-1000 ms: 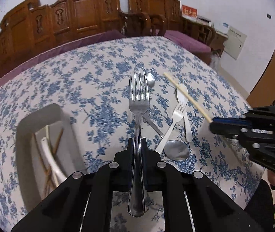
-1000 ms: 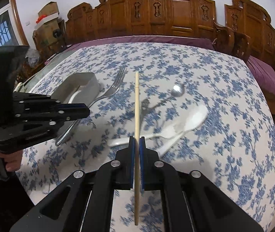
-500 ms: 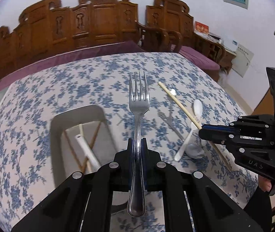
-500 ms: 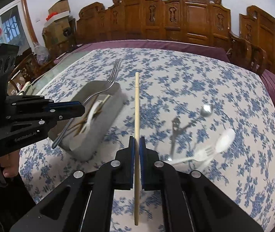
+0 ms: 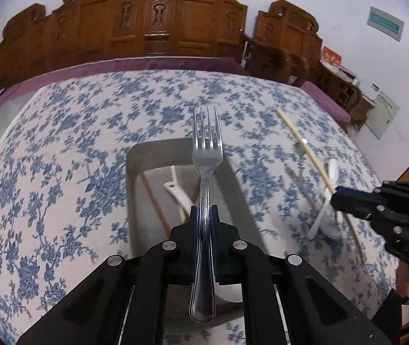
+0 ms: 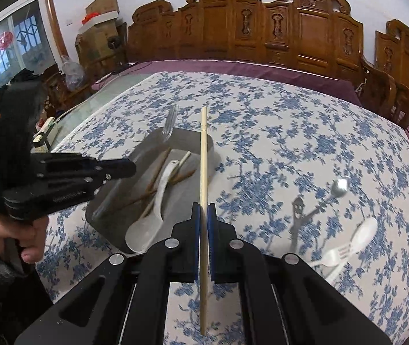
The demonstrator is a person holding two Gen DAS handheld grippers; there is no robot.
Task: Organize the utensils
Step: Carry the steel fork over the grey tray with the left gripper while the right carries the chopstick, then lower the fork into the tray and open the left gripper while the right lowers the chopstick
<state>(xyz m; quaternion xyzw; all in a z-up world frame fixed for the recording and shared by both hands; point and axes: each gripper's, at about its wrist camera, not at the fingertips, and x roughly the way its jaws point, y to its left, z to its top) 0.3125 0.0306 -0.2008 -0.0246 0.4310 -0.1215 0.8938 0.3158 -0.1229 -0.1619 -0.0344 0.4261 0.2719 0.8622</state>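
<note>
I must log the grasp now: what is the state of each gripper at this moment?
Left gripper: closed on the silver metal fork.
Right gripper: closed on the pale wooden chopstick.

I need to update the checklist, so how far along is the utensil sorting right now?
Done: white spoon and brown chopsticks lie in the tray. In hand: left gripper clamps a metal fork, right gripper a chopstick. Left: metal spoon, plastic fork, plastic spoon.
</note>
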